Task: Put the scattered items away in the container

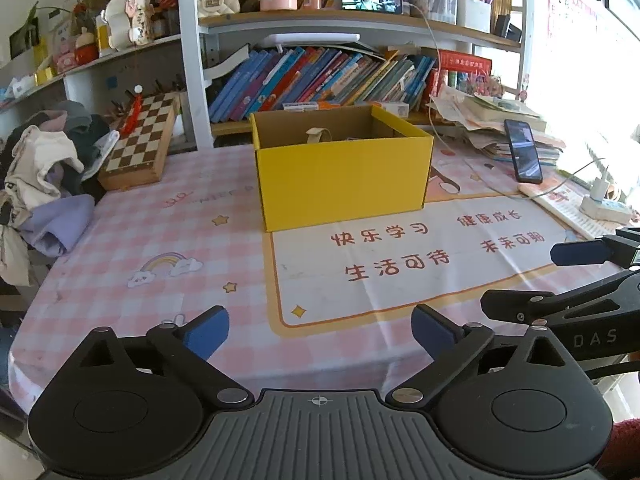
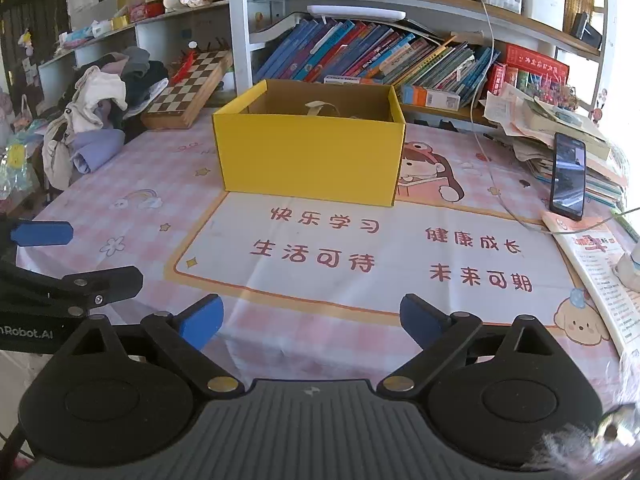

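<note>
A yellow cardboard box [image 1: 344,184] stands open on the pink checked tablecloth, in the right wrist view [image 2: 308,160] too. A pale strap-like item [image 1: 318,135] shows inside it, also in the right wrist view [image 2: 316,107]. My left gripper [image 1: 320,330] is open and empty, low over the table's near edge, well short of the box. My right gripper [image 2: 311,318] is open and empty, beside the left one. The right gripper's fingers [image 1: 580,252] show at the right of the left wrist view; the left gripper's fingers [image 2: 40,233] show at the left of the right wrist view.
A chessboard case [image 1: 140,144] and a pile of clothes [image 1: 44,184] lie at the back left. A phone [image 2: 568,176] leans on stacked books at the right, with a cable and a booklet [image 2: 596,276]. Bookshelves [image 1: 320,76] stand behind the box.
</note>
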Motion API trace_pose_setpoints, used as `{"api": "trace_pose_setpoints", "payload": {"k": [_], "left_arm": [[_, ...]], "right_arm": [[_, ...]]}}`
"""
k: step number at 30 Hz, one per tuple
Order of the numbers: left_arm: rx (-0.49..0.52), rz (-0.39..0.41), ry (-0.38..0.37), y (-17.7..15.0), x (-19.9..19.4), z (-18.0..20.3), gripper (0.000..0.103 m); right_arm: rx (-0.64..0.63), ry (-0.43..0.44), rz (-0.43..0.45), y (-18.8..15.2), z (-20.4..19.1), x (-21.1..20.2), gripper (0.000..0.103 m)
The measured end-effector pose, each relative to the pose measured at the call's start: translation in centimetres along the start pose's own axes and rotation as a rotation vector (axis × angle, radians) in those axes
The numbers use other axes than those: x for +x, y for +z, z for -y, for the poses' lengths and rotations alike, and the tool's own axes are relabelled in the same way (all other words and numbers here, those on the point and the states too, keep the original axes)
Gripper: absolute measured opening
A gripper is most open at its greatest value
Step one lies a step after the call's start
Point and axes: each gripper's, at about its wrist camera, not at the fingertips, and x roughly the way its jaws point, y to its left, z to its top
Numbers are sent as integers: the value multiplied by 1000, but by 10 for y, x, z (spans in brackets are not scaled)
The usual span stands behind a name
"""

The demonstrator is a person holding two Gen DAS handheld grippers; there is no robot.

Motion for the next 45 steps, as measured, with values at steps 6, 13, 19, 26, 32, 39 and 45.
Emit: {"api": "trace_pose_setpoints", "payload": {"k": [6, 13, 19, 26, 32, 39, 45], "left_arm": [[-13, 8, 2, -3, -5, -2, 103], [-32, 1, 12, -5, -7, -4, 103], [-32, -12, 2, -7, -7, -3, 103], [-37, -15, 1, -8, -8, -3, 103], [-47, -19, -4, -8, -6, -3, 103], [-54, -22, -8, -8, -5, -5, 103], [-54, -24, -7, -8, -5, -5, 103]], "right_arm": [[-19, -4, 6, -1, -3, -5, 97], [-32, -4, 5, -1, -6, -7, 98], [-25, -3, -5, -3, -6, -6, 99], [-25, -2, -12, -5, -7, -5, 99], [-28, -3, -15, -5, -7, -5, 99], [-30, -3, -16, -5, -7, -5, 99], [-30, -3, -19, -5, -6, -4, 99]]}}
